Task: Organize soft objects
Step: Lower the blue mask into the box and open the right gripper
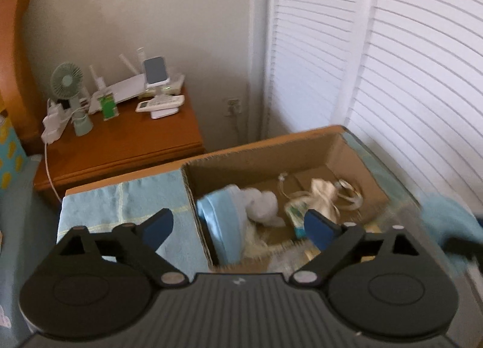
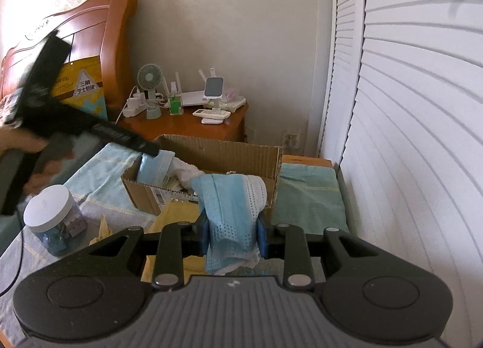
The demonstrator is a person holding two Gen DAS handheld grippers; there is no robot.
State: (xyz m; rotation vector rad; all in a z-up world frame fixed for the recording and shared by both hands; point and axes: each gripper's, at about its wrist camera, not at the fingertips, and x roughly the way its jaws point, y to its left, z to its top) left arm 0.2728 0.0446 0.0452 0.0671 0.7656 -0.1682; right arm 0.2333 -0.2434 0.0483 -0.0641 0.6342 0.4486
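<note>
Lying in the cardboard box [image 1: 256, 164]: blue cloth [image 1: 220, 221]; left gripper [image 1: 238, 227] released, right gripper [image 2: 232, 236] grasping mesh cloth [image 2: 232, 212].

- Cardboard box [image 2: 211, 151] open on top, we see free entry from above; floor half-filled with soft items.
- Left gripper [image 1: 238, 227] hangs over its left end.
- Jar [image 2: 52, 218] blocks counter [image 2: 308, 200] front-left.
- Louvred door [image 2: 407, 136] hems in the right.
</note>
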